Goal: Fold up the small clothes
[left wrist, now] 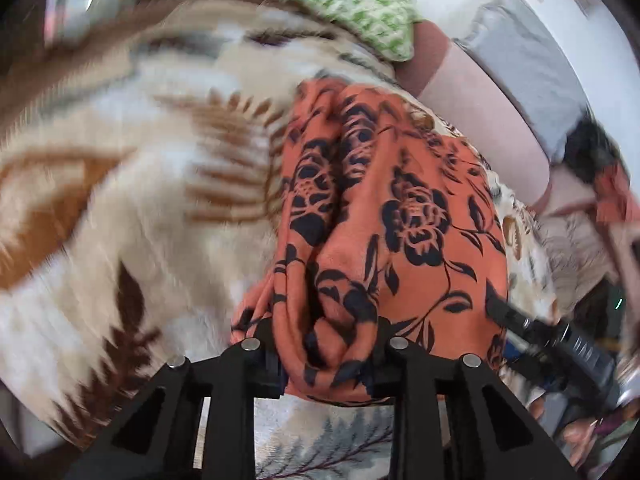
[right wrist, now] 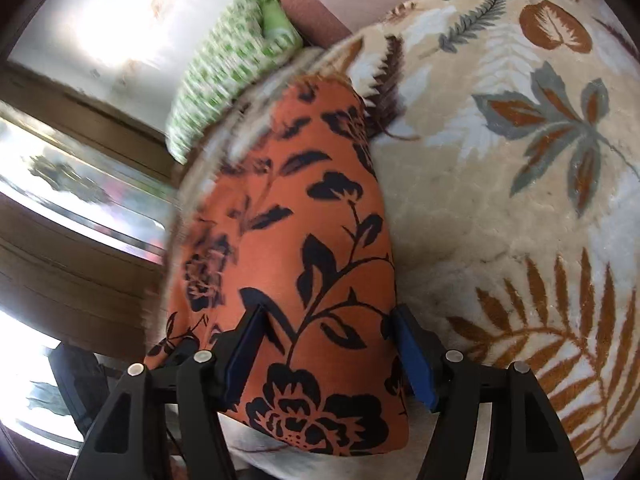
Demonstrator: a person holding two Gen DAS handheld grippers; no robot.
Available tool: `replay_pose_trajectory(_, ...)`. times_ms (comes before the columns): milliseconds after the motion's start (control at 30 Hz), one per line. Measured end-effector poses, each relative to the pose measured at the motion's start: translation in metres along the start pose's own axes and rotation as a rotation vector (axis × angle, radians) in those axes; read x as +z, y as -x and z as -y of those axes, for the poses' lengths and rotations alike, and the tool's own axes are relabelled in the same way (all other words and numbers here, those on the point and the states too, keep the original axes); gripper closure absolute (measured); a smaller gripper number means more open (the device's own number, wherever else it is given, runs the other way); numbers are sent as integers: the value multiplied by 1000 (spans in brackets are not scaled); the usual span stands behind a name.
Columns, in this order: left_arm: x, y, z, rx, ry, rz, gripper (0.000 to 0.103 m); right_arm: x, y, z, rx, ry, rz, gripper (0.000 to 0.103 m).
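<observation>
- Two views here, left wrist first: the left gripper [left wrist: 326, 354] is clamped on a bunched fold of the orange floral cloth [left wrist: 384, 216], which runs up and away from the jaws.
- Off to its right, the right gripper [left wrist: 520, 320] pokes in against the same cloth's edge.
- Everything sits on a cream leaf-print blanket [left wrist: 132, 184]; a green-and-white cushion [left wrist: 344, 0] is far ahead, with a grey pillow [left wrist: 520, 52] ahead-right.
- Right wrist view: the right gripper [right wrist: 332, 354] has blue pads [right wrist: 416, 360] standing either side of the orange floral cloth [right wrist: 304, 216]; can't tell whether they're actually pressing it.
- The leaf-print blanket [right wrist: 500, 184] fills the right side, the green cushion [right wrist: 224, 76] is ahead-left.
- A window [right wrist: 60, 184] with a wooden frame is left.
</observation>
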State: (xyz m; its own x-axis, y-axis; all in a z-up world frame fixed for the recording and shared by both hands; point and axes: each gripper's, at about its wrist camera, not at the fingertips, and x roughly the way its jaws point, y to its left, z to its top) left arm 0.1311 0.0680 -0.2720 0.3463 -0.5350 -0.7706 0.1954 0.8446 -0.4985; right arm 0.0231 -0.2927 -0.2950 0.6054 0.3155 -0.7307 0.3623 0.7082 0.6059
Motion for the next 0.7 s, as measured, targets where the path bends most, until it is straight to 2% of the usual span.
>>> replay_pose_trajectory(67, 5, 7, 3, -2, 1, -11, 69, 0, 3, 1, 8, -5, -2, 35)
replay_pose_trajectory(133, 12, 22, 12, 52, -22, 13, 64, 6, 12, -3, -10, 22, 23, 35)
replay_pose_trajectory(267, 27, 64, 42, 166, -139, 202, 37, 20, 46, -25, -5, 132, 170, 35)
replay_pose_trajectory(300, 32, 73, 51, 191, -168, 254, 36, 24, 50, -32, -5, 164, 197, 35)
replay_pose_trajectory(367, 44, 75, 61, 187, -223, 291, 30, 34, 47, -46, 14, 211, 205, 45)
replay_pose_trajectory(400, 49, 70, 67, 186, -247, 284, 30, 40, 41, -50, 16, 218, 191, 69)
replay_pose_trajectory(433, 54, 60, 73, 193, -269, 267, 30, 46, 31, -52, 10, 213, 171, 78)
replay_pose_trajectory(533, 62, 20, 78, 218, -279, 195, 30, 57, 1, -50, 9, 160, 138, 80)
replay_pose_trajectory(600, 60, -11, 70, 250, -249, 127, 30, 61, -24, -39, 22, 101, 68, 79)
replay_pose_trajectory(633, 56, -29, 64, 291, -237, 88, 30, 62, -35, -31, 19, 68, 33, 79)
replay_pose_trajectory(667, 53, -39, 57, 313, -225, 59, 27, 61, -46, -23, 18, 34, 7, 81)
replay_pose_trajectory(700, 51, -45, 49, 301, -203, 49, 27, 60, -55, -13, 50, 1, -5, 81)
